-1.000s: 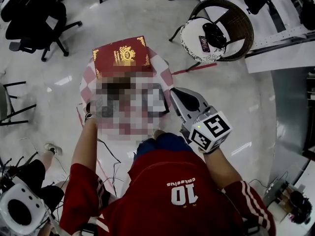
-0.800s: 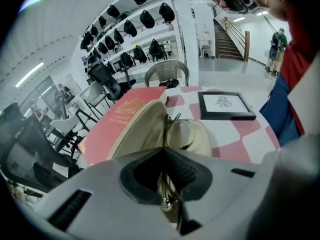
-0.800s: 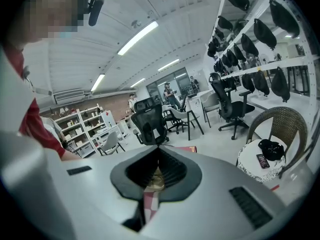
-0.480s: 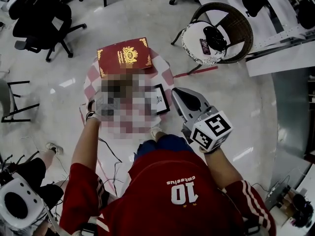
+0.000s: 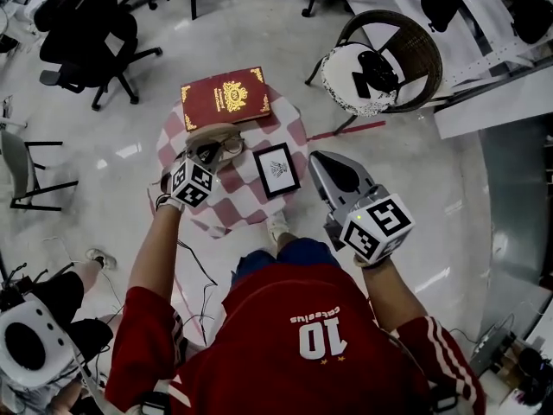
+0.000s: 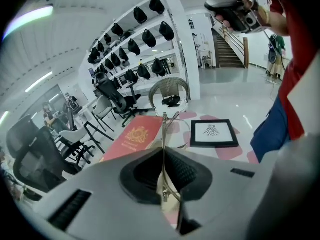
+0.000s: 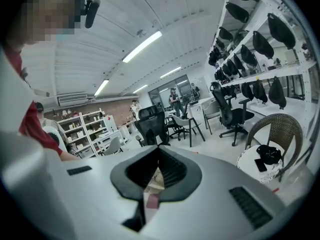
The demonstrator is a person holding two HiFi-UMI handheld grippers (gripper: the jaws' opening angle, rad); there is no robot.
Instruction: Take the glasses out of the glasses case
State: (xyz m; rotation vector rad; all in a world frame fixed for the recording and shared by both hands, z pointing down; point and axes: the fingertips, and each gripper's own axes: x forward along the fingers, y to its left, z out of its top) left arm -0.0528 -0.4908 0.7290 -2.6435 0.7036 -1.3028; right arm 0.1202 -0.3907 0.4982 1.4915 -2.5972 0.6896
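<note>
- A red book with a gold crest lies at the far edge of the round table. A black picture frame lies just right of the tan glasses case. Both are apart from the case, off the left gripper's line.
- The right gripper hangs beyond the table's right edge, well apart from the case, its jaws together on nothing.
- The left gripper has just been closing its jaws, and they are clamped on a thin gold temple arm of the glasses.
- The glasses are at the case's near side and overlap it in the head view; whether they touch it cannot be told.
- The gripped arm runs straight out of the jaws along the gripper's line, toward the red book. The lenses sit at its far end, and the front lies crosswise.
- A red-and-white checked cloth covers the table, which stands on a pale glossy floor.
- A wicker chair with a white cushion stands beyond the table to the right, and black office chairs stand to the far left.
- The left gripper view shows white wall shelves loaded with black items.
</note>
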